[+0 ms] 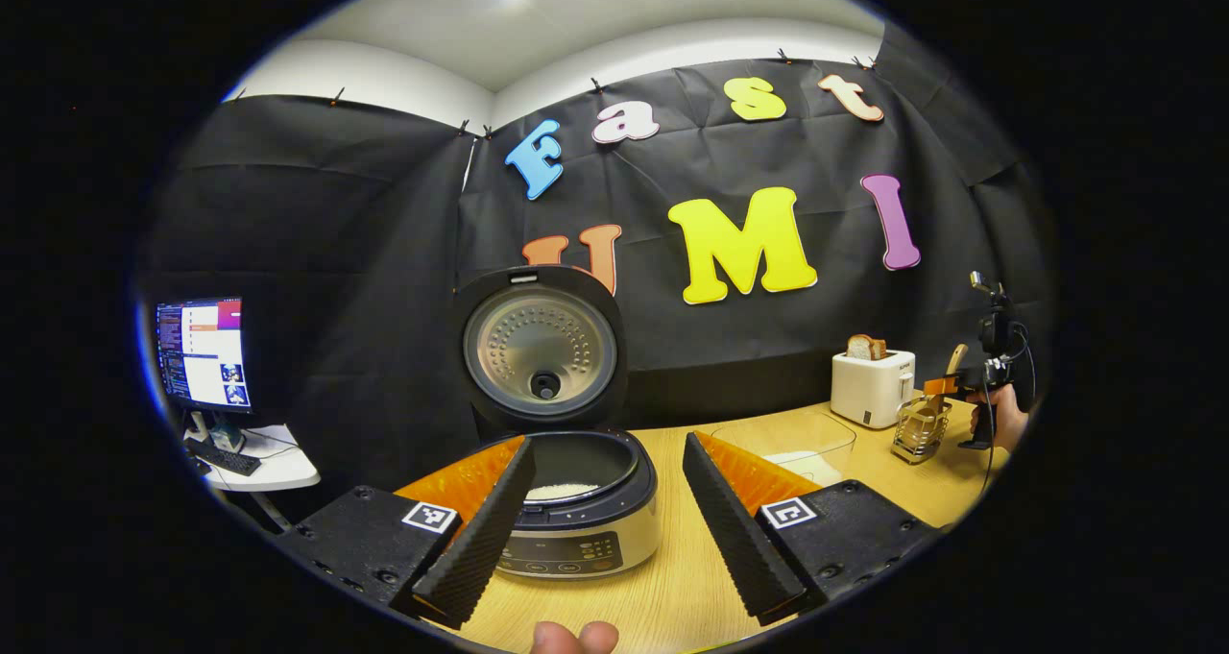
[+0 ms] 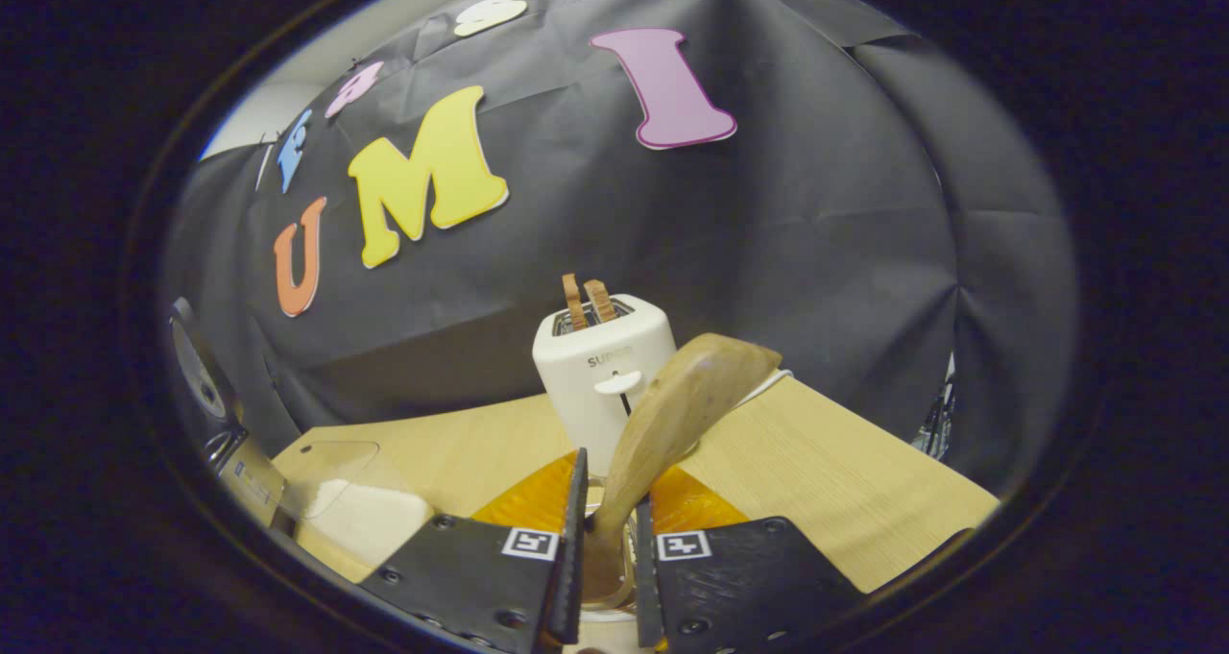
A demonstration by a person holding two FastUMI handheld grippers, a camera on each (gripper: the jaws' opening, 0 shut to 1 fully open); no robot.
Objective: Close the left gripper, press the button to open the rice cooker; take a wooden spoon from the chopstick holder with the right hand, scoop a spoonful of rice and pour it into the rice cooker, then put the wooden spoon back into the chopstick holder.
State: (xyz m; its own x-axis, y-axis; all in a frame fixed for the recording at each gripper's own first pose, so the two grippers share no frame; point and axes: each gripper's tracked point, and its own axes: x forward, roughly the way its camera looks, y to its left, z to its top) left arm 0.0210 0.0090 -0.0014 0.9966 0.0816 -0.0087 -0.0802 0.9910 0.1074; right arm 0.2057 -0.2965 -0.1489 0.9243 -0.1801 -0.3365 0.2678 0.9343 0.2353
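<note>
In the left gripper view the rice cooker [image 1: 586, 520] stands open with its lid [image 1: 540, 351] upright and white rice in the pot. My left gripper [image 1: 608, 443] is open in front of it with nothing between its fingers. A clear container of rice [image 1: 797, 452] sits to the cooker's right. Far right, a hand holds my right gripper [image 1: 960, 385] over the wire chopstick holder [image 1: 920, 433]. In the right gripper view my right gripper [image 2: 610, 505] is shut on the handle of the wooden spoon [image 2: 686, 395], whose bowl points up. The handle's lower end is hidden between the fingers.
A white toaster [image 2: 600, 366] with bread slices stands behind the spoon, near the booth's wall. A monitor and keyboard sit on a small side table [image 1: 259, 462] at the left. A thumb [image 1: 574, 638] shows at the bottom edge. The wooden table's right edge [image 2: 922, 481] is close.
</note>
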